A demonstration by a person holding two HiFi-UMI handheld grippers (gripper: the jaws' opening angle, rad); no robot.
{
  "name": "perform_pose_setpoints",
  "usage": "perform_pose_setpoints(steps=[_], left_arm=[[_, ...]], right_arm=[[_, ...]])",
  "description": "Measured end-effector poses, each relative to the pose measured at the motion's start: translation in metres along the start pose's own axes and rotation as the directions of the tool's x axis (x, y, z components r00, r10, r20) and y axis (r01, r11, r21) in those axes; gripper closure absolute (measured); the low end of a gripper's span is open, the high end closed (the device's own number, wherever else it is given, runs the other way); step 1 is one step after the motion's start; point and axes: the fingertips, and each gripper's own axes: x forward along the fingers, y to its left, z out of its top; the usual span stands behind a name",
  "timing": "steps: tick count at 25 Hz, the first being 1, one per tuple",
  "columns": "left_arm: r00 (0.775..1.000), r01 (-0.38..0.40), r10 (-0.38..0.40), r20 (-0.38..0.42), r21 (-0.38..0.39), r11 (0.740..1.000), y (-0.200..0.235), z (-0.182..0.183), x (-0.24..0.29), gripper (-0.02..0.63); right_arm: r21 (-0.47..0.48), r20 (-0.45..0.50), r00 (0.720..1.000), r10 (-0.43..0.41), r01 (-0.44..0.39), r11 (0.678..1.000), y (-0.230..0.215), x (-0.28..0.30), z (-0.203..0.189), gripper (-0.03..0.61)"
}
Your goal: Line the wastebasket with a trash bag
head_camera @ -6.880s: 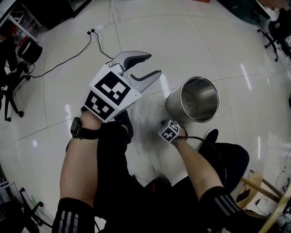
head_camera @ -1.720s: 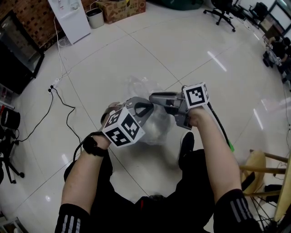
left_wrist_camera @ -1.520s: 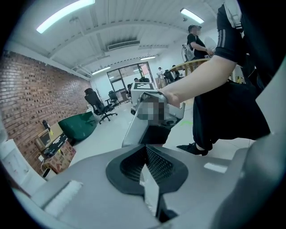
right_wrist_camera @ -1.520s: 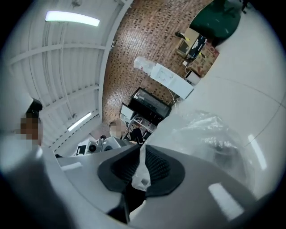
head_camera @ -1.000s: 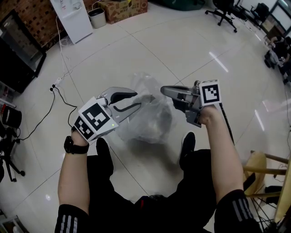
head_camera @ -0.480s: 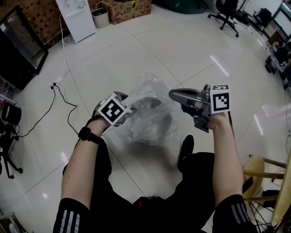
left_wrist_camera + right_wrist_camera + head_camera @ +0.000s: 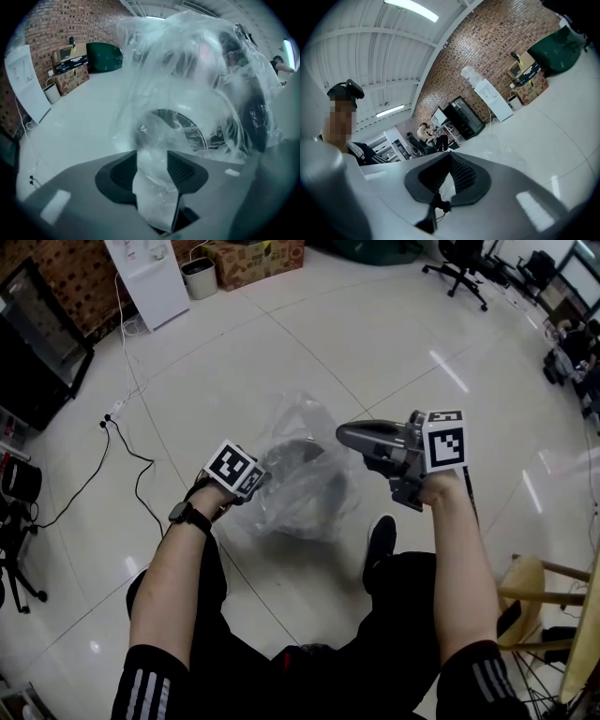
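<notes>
Tiled floor (image 7: 375, 324); wastebasket (image 7: 314, 484) dim through trash bag (image 7: 298, 413), left tool (image 7: 152, 155) just closing onto it, right tool (image 7: 449, 164) closed.

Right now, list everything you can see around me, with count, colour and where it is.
trash bag: one, clear, floor ahead, draped over the wastebasket
wastebasket: one, metal, showing through the bag
water dispenser: one, white, far left
small bin: one, pale, beside the dispenser
cardboard box: one, brown, far side
power strip: one, white, floor at left, black cable trailing
office chairs: at least two, black, far right
wooden stool: one, bottom right
shoe: one, black, below the right arm
left gripper: grey, low at the bag; jaws have just been closing, pinching a fold
right gripper: grey, raised beside the bag, jaws together
</notes>
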Motion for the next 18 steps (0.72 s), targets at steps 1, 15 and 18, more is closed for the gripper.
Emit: perform_pose_setpoints(steps=[1, 15, 18], left_arm=[[1.0, -0.012, 0.012, -0.019, 0.011, 1.0, 0.0, -0.004, 0.003, 0.47], [0.941, -0.306, 0.279, 0.19, 0.135, 0.942, 0.034, 0.05, -0.093, 0.62], [0.901, -0.397, 0.347, 0.262, 0.172, 0.901, 0.037, 0.065, -0.122, 0.618]], right_arm=[[0.001, -0.002, 1.0, -0.004, 0.004, 1.0, -0.001, 0.0, -0.001, 0.572], [-0.03, -0.042, 0.995, -0.094, 0.092, 0.995, -0.023, -0.012, -0.006, 0.572], [-0.033, -0.041, 0.992, -0.117, 0.116, 0.993, -0.028, -0.021, -0.006, 0.572]])
